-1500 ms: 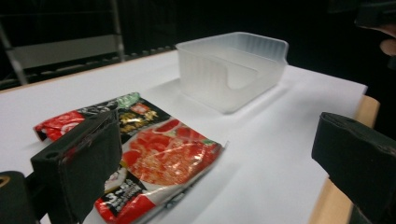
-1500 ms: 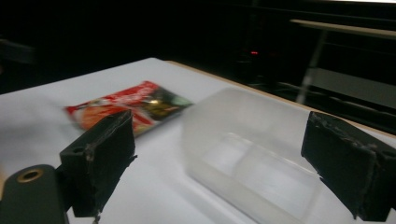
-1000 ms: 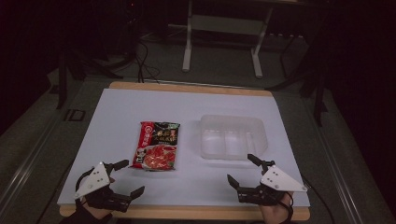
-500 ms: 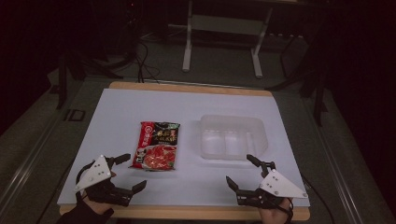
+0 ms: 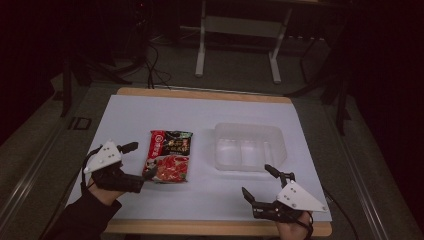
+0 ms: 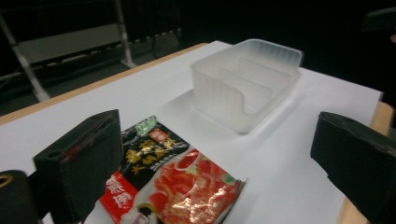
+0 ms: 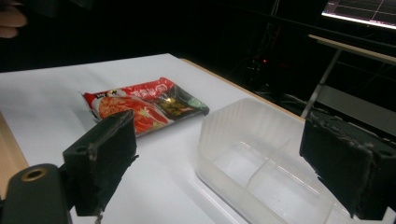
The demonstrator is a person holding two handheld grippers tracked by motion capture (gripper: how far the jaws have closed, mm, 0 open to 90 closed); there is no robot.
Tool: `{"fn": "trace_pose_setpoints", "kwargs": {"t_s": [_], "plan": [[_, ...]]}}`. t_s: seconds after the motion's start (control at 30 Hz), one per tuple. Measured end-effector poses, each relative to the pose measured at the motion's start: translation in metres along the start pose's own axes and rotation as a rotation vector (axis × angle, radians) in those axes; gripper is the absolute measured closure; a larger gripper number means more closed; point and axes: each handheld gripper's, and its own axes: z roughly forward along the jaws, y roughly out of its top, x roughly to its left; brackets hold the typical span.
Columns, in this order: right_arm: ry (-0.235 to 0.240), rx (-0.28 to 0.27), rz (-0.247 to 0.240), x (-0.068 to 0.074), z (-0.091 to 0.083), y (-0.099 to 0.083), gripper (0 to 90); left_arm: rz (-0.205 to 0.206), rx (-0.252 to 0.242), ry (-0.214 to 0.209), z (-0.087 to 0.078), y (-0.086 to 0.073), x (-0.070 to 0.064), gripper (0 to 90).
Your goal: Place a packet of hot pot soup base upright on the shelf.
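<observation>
Nothing is packed yet, by the look of it. The red packet (image 5: 169, 156) is lying flat on the table (image 5: 150, 107), just ahead of the left tongs (image 5: 140, 162), whose jaws are gaping wide and gripping nothing. The clear tray (image 5: 248, 147) is sitting empty ahead of the right tongs (image 5: 257, 182), likewise spread wide. Grasping, lifting and placing are all remaining.
</observation>
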Motion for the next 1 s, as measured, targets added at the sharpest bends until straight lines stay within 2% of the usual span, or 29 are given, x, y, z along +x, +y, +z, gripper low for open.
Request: {"fn": "trace_pose_setpoints", "kwargs": {"t_s": [0.03, 0.07, 0.13, 0.17, 0.2, 0.23, 0.27, 0.3, 0.33, 0.37, 0.5, 0.53, 0.6, 0.63, 0.67, 0.77, 0.83, 0.93, 1.0], "plan": [[0.001, -0.007, 0.008, 0.000, -0.001, 0.001, 10.6, -0.003, 0.002, -0.009, 0.002, 0.002, 0.003, 4.0], [0.003, -0.015, 0.014, 0.000, -0.001, 0.001, 10.6, 0.000, 0.011, 0.035, 0.004, 0.005, 0.005, 4.2], [0.010, -0.024, 0.024, 0.000, -0.002, 0.002, 9.8, -0.004, 0.013, 0.049, 0.009, 0.008, 0.009, 5.9], [-0.012, -0.028, 0.017, 0.002, -0.003, 0.002, 9.7, -0.014, 0.016, 0.084, 0.011, 0.010, 0.011, 7.2], [-0.014, -0.028, 0.014, 0.003, -0.003, 0.002, 9.7, -0.027, 0.016, 0.075, 0.013, 0.012, 0.014, 7.2], [-0.014, -0.028, 0.014, 0.003, -0.003, 0.002, 9.7, -0.038, 0.016, 0.082, 0.016, 0.013, 0.017, 7.2], [-0.013, -0.034, 0.015, 0.003, -0.003, 0.003, 9.7, -0.046, 0.020, 0.105, 0.018, 0.014, 0.019, 7.4], [-0.008, -0.043, 0.022, 0.003, -0.003, 0.003, 9.7, -0.058, 0.024, 0.096, 0.021, 0.015, 0.022, 10.3], [-0.006, -0.043, 0.029, 0.004, -0.003, 0.004, 9.7, -0.068, 0.032, 0.104, 0.024, 0.016, 0.024, 11.1], [-0.009, -0.046, 0.022, 0.005, -0.003, 0.005, 9.7, -0.075, 0.048, 0.128, 0.027, 0.017, 0.027, 13.6], [-0.002, -0.032, 0.028, 0.007, -0.002, 0.005, 9.7, -0.133, 0.105, 0.148, 0.042, 0.017, 0.039, 14.1], [0.000, -0.032, 0.030, 0.007, -0.002, 0.005, 9.7, -0.144, 0.114, 0.169, 0.046, 0.016, 0.041, 14.4], [-0.001, -0.033, 0.024, 0.008, -0.002, 0.005, 9.8, -0.166, 0.139, 0.163, 0.054, 0.014, 0.047, 14.9], [-0.001, -0.033, 0.024, 0.008, -0.002, 0.005, 9.8, -0.163, 0.147, 0.190, 0.058, 0.013, 0.048, 14.9], [0.003, -0.032, 0.022, 0.008, -0.002, 0.005, 9.8, -0.160, 0.161, 0.195, 0.062, 0.012, 0.050, 15.7], [0.005, -0.023, 0.019, 0.010, -0.001, 0.005, 9.8, -0.190, 0.189, 0.206, 0.075, 0.006, 0.058, 19.1], [0.007, -0.023, 0.023, 0.010, -0.001, 0.005, 9.8, -0.216, 0.208, 0.207, 0.083, 0.000, 0.065, 19.4], [0.010, -0.018, 0.026, 0.009, -0.001, 0.004, 9.8, -0.225, 0.244, 0.232, 0.095, -0.010, 0.073, 22.5], [0.010, -0.016, 0.026, 0.009, -0.001, 0.004, 9.8, -0.243, 0.269, 0.250, 0.105, -0.021, 0.082, 29.6]]}}
